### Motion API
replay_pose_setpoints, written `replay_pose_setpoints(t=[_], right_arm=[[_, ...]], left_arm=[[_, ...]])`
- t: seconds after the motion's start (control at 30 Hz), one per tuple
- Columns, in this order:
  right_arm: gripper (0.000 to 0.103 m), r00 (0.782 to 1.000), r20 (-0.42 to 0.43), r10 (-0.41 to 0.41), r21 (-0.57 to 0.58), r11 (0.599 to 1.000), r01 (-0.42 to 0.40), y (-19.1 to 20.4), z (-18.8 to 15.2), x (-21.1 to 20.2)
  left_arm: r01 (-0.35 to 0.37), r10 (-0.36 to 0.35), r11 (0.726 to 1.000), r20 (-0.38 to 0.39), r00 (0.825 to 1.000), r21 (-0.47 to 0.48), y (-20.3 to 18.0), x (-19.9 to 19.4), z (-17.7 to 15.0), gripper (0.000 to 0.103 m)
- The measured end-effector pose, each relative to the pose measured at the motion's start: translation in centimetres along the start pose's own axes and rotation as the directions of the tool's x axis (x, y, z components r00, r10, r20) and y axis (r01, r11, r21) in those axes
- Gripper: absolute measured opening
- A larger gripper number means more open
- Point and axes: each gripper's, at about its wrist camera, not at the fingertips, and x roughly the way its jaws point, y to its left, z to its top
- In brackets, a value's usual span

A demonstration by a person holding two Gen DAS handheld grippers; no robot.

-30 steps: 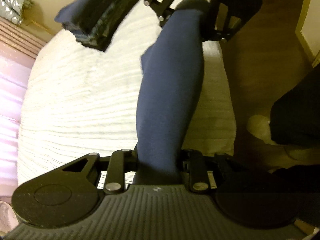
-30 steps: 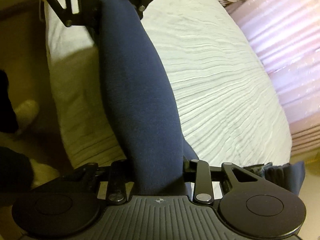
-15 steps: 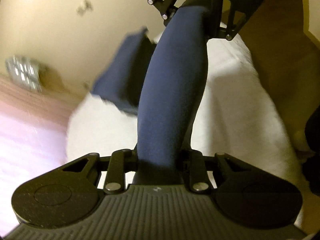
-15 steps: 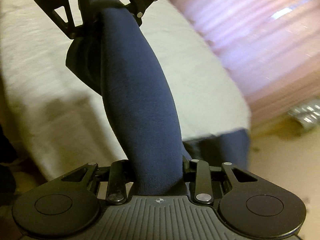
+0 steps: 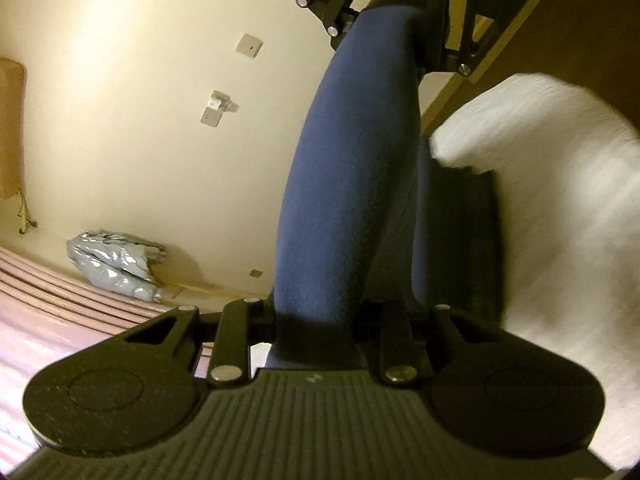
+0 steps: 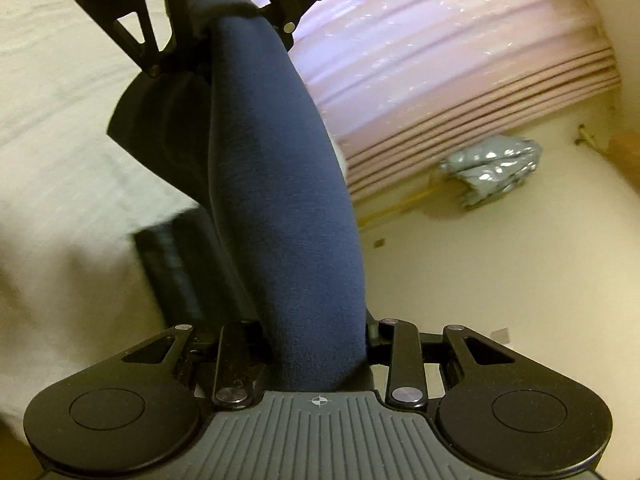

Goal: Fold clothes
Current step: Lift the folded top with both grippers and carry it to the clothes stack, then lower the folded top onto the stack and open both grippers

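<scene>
Left wrist: both tools grip navy garment point(image 5: 348, 184) above white bed point(image 5: 560, 220)

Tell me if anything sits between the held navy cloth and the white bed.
Nothing visible does. Both tongs grip the navy cloth stretched between them in the air; the white bed beside it looks bare in the blurred part shown.
</scene>
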Motion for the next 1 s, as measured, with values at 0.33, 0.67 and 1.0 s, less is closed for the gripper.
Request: replay_pose_setpoints(t=[0.33,0.67,1.0], right_arm=[[0.033,0.991,0.127,-0.034,-0.045,0.998,0.040,-5.5,-7.3,18.2],[0.043,0.988,0.059,0.140,-0.085,0.987,-0.134,6.7,-13.9,27.6],[0.054,0.993,0.002,0.121,-0.067,0.990,-0.121,7.1,-16.2,25.9]], left_arm=[[-0.080,0.075,0.996,-0.122,0.990,-0.036,1.7,19.7,0.8,0.026],[0.068,-0.069,0.998,-0.196,0.978,-0.010,-9.2,26.7,-2.8,0.034],[0.050,-0.051,0.999,-0.189,0.981,-0.006,-10.2,22.5,-3.2,0.041]])
